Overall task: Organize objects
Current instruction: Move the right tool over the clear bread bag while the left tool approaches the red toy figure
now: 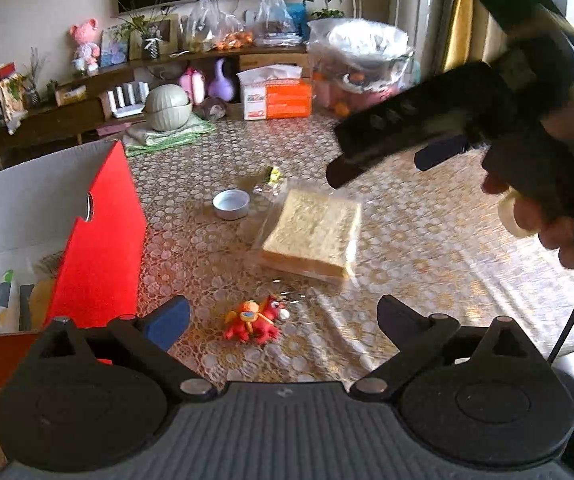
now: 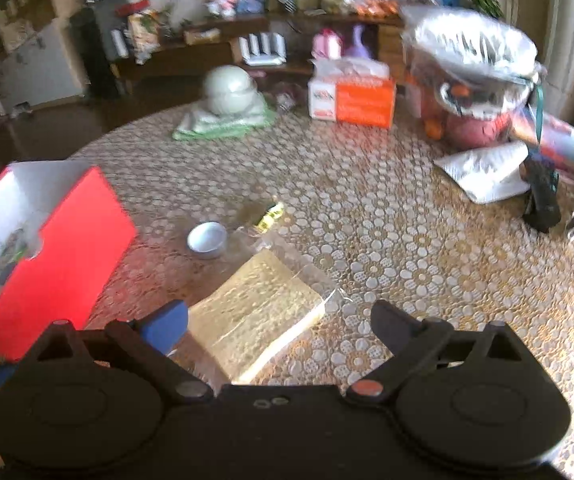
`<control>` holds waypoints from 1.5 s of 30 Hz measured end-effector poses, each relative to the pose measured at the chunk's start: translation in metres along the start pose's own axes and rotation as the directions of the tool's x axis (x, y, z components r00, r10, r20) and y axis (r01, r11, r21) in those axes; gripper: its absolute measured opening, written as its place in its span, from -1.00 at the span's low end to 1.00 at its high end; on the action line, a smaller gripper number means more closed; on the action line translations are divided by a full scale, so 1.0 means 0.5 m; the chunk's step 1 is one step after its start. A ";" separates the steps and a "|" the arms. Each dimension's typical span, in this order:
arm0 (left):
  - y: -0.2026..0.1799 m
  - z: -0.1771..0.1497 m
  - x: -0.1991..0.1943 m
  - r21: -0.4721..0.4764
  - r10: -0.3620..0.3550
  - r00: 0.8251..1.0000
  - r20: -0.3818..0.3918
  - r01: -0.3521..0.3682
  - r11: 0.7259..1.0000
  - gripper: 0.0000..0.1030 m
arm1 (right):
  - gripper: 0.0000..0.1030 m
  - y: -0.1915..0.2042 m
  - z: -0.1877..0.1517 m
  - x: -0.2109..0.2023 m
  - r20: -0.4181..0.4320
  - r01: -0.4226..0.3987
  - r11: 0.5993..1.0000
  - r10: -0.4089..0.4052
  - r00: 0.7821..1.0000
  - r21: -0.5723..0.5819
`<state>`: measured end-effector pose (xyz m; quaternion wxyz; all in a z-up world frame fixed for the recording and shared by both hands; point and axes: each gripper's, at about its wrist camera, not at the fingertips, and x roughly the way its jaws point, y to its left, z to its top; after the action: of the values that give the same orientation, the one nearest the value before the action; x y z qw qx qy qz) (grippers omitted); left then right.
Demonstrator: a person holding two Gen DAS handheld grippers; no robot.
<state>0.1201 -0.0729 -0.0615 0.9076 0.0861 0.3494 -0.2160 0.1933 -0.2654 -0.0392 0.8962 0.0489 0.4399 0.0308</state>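
Observation:
My left gripper (image 1: 283, 316) is open low over the table, and a small red and orange toy figure (image 1: 252, 322) lies on the cloth between its fingers. Beyond it lies a bagged slice of bread (image 1: 313, 232). A hand holds my right gripper (image 1: 379, 168) above the bread's far right corner. In the right wrist view the right gripper (image 2: 279, 318) is open, with the bread (image 2: 259, 308) just ahead between its fingers. A red box (image 1: 99, 240) with white inner walls stands open at the left, holding several items.
A round metal lid (image 1: 231, 204) and a small yellow-green wrapper (image 1: 273, 174) lie beyond the bread. Further back are a pale bowl (image 2: 229, 90) on a green cloth, an orange tissue box (image 2: 351, 100), bagged goods (image 2: 475, 64), a white pouch (image 2: 487, 174) and a black object (image 2: 541, 196).

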 end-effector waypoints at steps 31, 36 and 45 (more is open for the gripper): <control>0.026 -0.022 0.094 -0.011 0.054 0.998 -0.031 -0.054 0.998 0.95 | 0.98 0.058 0.021 0.205 -0.122 0.242 0.969 -0.246 0.962 -0.048; 0.018 -0.026 0.098 0.009 0.050 0.998 -0.035 -0.049 0.999 0.95 | 0.98 0.018 -0.013 0.174 -0.114 0.198 0.975 -0.210 0.971 -0.102; 0.002 -0.027 0.115 0.034 0.051 0.997 -0.051 -0.050 0.998 0.92 | 0.98 -0.062 -0.075 0.104 -0.106 0.137 0.980 -0.153 0.983 -0.144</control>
<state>0.1506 -0.0872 -0.1101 0.9020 0.1152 0.3669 -0.1964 0.1960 -0.2885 -0.1063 0.8701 -0.0463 0.4907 -0.0018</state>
